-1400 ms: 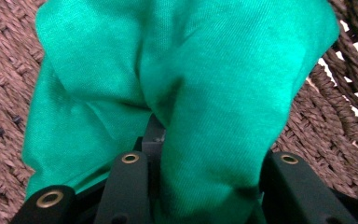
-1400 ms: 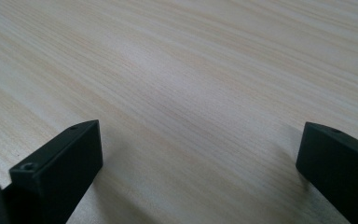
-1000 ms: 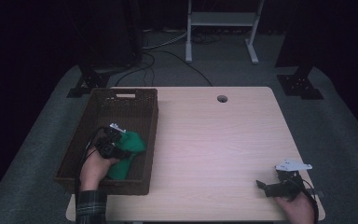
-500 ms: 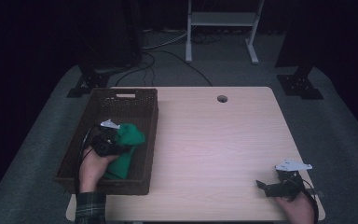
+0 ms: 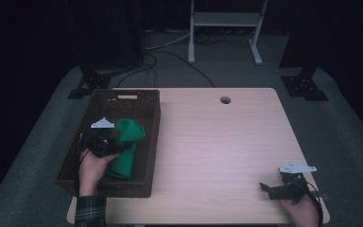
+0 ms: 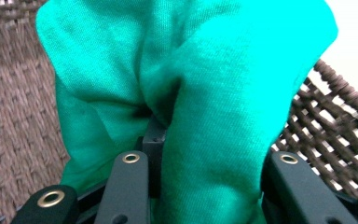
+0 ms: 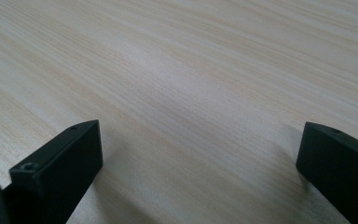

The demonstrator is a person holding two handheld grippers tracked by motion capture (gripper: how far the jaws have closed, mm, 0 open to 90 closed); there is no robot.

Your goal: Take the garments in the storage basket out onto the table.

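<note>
A green cloth (image 5: 125, 149) hangs bunched inside the dark wicker basket (image 5: 146, 101) at the table's left. My left gripper (image 5: 116, 147) is shut on the cloth's upper part and holds it above the basket floor. In the left gripper view the green cloth (image 6: 200, 107) bulges between the two black jaws, with the basket's weave (image 6: 14, 116) behind it. My right gripper (image 5: 264, 188) rests low over the table's near right corner, open, its jaws wide apart over bare wood (image 7: 191, 93) with nothing between them.
The light wooden table (image 5: 217, 142) has a round cable hole (image 5: 225, 100) near its far edge. A white desk frame (image 5: 222, 28) and dark stands sit on the grey carpet beyond the table.
My left gripper has lifted the green cloth higher within the basket and shifted it slightly toward the far side. The right gripper has stayed in place.
</note>
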